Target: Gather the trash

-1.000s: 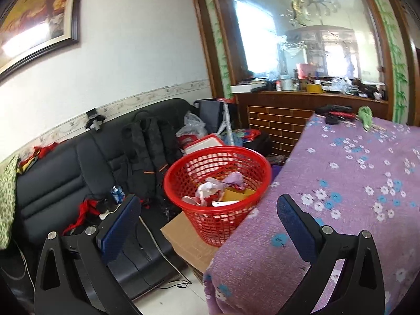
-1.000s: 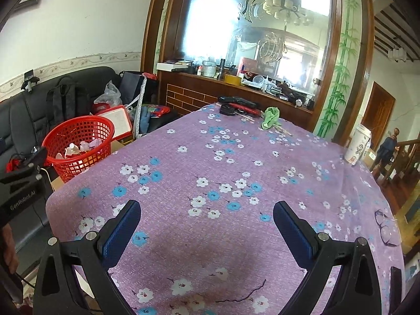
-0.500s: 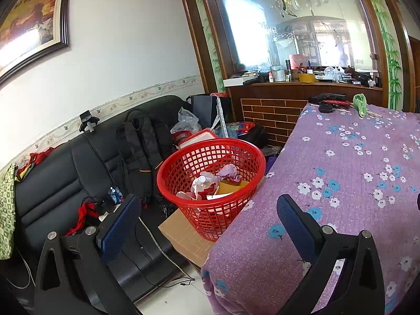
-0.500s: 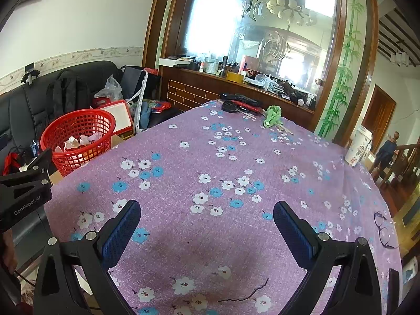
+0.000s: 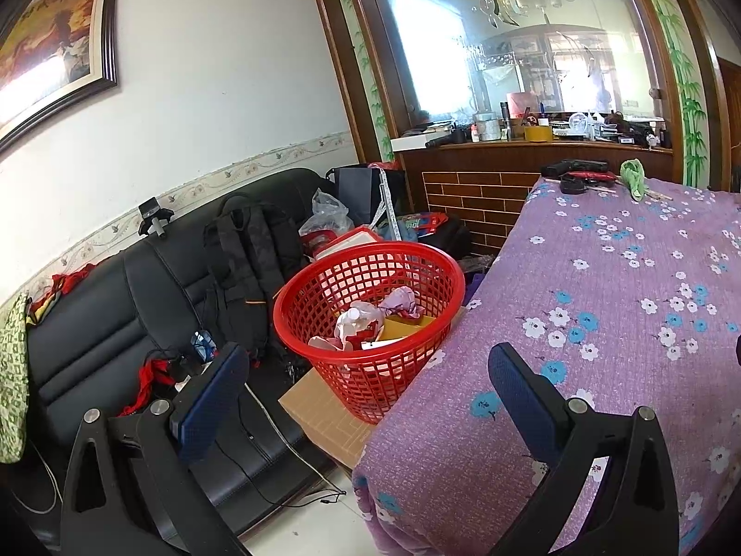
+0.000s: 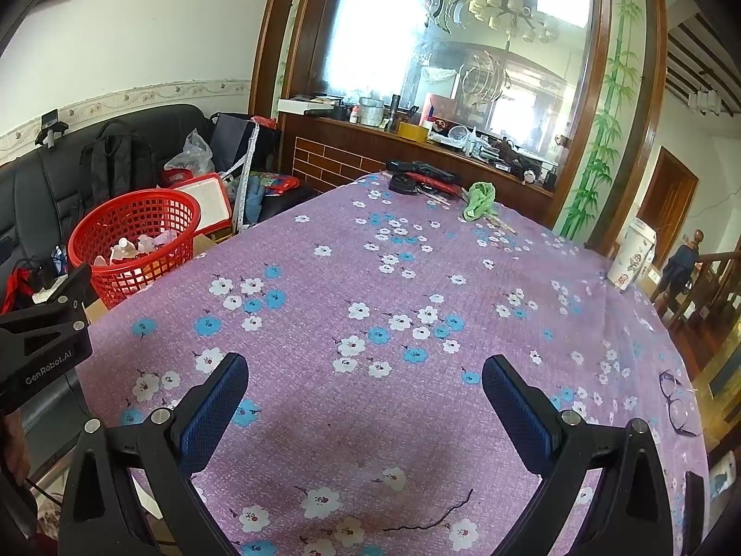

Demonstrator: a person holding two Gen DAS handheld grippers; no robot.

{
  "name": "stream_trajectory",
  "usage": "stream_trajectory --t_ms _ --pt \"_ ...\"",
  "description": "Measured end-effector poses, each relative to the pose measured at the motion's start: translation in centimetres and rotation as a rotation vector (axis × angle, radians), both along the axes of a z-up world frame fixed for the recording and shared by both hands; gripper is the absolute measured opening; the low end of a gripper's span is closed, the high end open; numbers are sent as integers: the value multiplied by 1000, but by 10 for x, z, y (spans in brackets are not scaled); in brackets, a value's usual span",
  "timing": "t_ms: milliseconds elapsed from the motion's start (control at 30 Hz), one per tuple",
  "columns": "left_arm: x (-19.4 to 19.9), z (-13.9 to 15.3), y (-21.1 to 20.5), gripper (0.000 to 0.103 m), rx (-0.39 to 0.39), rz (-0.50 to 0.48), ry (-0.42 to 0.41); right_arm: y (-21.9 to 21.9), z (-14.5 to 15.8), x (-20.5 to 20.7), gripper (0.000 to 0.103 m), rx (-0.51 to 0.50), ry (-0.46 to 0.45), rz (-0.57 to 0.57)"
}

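while spread wide and gripping nothing, left claw (image 5: 368,382) hanging over the gap between a black sofa (image 5: 116,306) and the corner of the counter (image 5: 616,324), blue pads (image 5: 210,398) well apart. just ahead of it, red mesh basket (image 5: 370,296) standing on a flat cardboard box (image 5: 324,414) and touching the counter's edge, with crumpled paper, a plastic bottle (image 5: 359,322) and a yellow packet inside. black backpack (image 5: 252,250) propped upright on the sofa behind the basket. right claw (image 6: 366,410) likewise wide and holding nothing, poised above the purple flowered cloth (image 6: 393,306) covering the counter. far end of the counter carrying a green rag (image 6: 479,199) and some dark objects too small to identify. white cup (image 6: 632,255) near the right edge, eyeglasses (image 6: 676,401) closer on the same side. same red basket visible off the counter's left edge in the right wrist view, with part of the other black tool at the far left of that view.
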State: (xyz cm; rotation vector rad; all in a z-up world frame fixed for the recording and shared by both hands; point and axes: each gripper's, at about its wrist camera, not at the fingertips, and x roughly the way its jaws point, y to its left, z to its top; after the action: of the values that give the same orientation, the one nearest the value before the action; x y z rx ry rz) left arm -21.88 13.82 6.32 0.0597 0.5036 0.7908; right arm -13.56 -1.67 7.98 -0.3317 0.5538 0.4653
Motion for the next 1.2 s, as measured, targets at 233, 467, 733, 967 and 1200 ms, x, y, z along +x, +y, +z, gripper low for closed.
stream_trajectory --t_ms 233,467,733,967,1200 --pt "0 -1 0 103 0 1 2 0 0 1 102 -1 2 2" --pt "0 -1 1 103 1 1 4 0 -1 1 102 -2 3 0" --pt "0 -2 1 103 -1 1 6 -2 -5 2 102 -8 5 3" --pt "0 -2 1 103 -1 0 7 -1 -6 2 102 -10 6 3" --pt "0 -3 1 103 -1 -1 10 -2 -7 3 102 -14 8 4"
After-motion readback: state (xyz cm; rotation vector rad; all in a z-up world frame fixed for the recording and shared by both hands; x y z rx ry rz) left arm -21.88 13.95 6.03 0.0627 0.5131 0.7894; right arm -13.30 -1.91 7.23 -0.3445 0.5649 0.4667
